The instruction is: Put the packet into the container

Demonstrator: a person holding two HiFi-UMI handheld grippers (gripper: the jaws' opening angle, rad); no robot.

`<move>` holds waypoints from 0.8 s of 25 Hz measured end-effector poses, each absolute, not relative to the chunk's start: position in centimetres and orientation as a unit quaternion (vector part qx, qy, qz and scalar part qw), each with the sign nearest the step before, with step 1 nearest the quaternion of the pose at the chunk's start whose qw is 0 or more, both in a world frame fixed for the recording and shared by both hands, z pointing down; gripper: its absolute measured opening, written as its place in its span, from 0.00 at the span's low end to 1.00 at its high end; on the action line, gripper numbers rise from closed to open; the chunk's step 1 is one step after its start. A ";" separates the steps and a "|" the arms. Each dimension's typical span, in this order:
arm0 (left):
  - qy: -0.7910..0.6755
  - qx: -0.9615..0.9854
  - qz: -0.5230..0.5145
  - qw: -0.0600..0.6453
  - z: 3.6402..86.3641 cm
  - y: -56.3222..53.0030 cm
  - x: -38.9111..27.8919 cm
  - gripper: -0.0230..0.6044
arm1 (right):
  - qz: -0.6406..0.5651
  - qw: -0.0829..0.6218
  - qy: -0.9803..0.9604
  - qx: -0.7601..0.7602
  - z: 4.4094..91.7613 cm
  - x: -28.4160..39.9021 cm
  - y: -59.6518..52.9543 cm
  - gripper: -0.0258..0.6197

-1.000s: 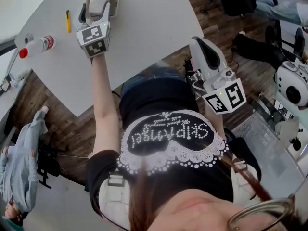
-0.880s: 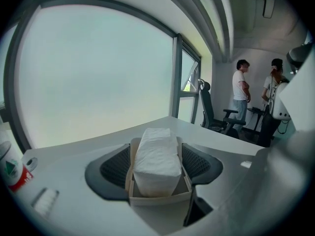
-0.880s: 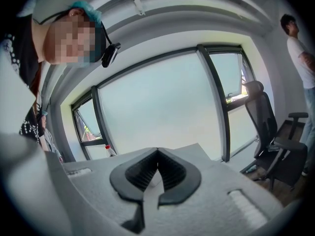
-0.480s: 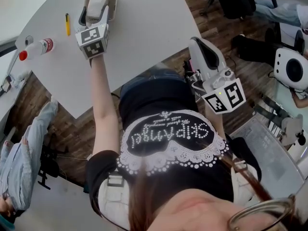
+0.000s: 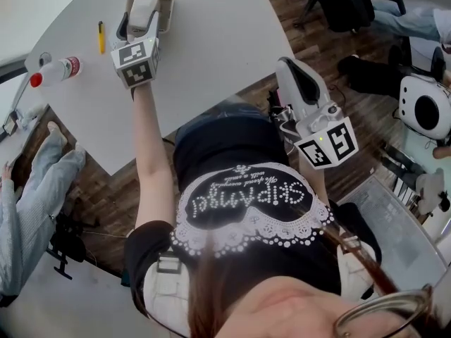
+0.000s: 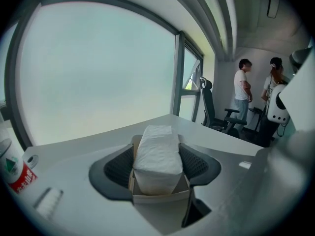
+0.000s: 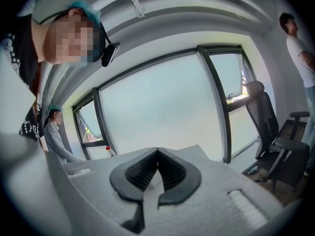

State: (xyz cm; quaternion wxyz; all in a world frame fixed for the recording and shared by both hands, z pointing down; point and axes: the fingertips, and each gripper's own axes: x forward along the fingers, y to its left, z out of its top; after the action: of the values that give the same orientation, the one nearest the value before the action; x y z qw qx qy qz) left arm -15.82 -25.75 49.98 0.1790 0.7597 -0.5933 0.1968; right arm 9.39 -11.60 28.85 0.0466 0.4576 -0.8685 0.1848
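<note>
A white packet (image 6: 153, 156) lies lengthwise in a small open cardboard container (image 6: 160, 196) on the white table (image 5: 211, 41). My left gripper (image 6: 156, 167) reaches over the table's far edge, one black pad on each side of the container. Its jaws stand wide and have just been closing a little, with the packet and container between them; I see no squeeze on either. In the head view that gripper (image 5: 144, 2) covers most of the container (image 5: 168, 5). My right gripper (image 7: 157, 154) is shut on nothing, held off the table's near edge (image 5: 285, 65).
A clear bottle with a red cap (image 5: 53, 69) and a yellow pen (image 5: 101, 37) lie left of the container. The bottle (image 6: 15, 173) shows beside my left jaw. Two people (image 6: 242, 90) stand by an office chair (image 6: 211, 107). Someone sits at the left (image 5: 28, 189).
Both grippers stay in place. The seated person at the left has shifted their legs.
</note>
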 end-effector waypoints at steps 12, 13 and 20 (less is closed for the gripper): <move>-0.588 0.764 0.194 0.181 49.6 -25.3 -15.8 0.49 | 0.180 0.044 -0.870 0.458 28.5 9.5 -11.2 0.04; -0.588 0.764 0.194 0.180 49.5 -25.2 -15.8 0.49 | 0.179 0.043 -0.870 0.458 28.5 9.5 -11.1 0.04; -0.598 0.765 0.173 0.162 47.5 -25.3 -16.2 0.45 | 0.176 0.042 -0.871 0.458 28.3 9.7 -11.1 0.04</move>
State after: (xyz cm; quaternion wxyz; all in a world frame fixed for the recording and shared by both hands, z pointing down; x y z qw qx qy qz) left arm -16.18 -25.26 47.48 0.1617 0.7654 -0.5984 0.1732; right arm 9.67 -11.08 28.34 0.0416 0.4577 -0.8706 0.1756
